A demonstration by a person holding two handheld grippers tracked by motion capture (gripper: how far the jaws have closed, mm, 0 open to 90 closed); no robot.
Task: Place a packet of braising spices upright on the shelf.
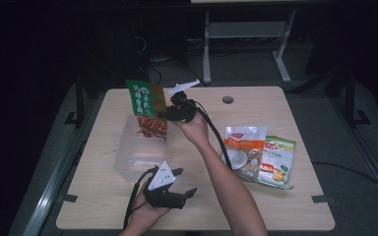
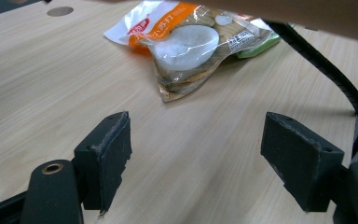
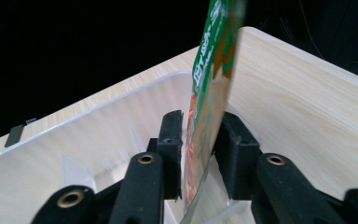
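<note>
The right gripper [image 1: 170, 112] holds a flat green and orange plastic snack packet [image 1: 146, 108] upright above the far end of a clear, rectangular plastic box [image 1: 137, 156]. The lower edge of the packet hangs just over the box opening, or perhaps a little inside it; I cannot tell which. In the right gripper view the two black jaws are closed almost fully, with the thin packet [image 3: 209, 98] pinched between the pads, and the clear box [image 3: 98, 135] lies directly below and behind them.

I judge that the packet is light and soft. It is a thin film bag, so it will bend and swing from the place where it is held, and the glossy surface may slip between the pads. The contents are probably fragile, so a strong squeeze on the filled middle is not good. The better place to hold is the flat sealed edge, near the side where the jaws are now.

The left gripper [image 1: 176, 192] rests on the light wooden table [image 1: 295, 206], just at the near side of the clear box. Its jaws stand wide open and hold nothing. To the right of the box, well apart, lie a white and orange packet [image 1: 246, 150] and a green packet [image 1: 278, 160], which overlap each other.
</note>
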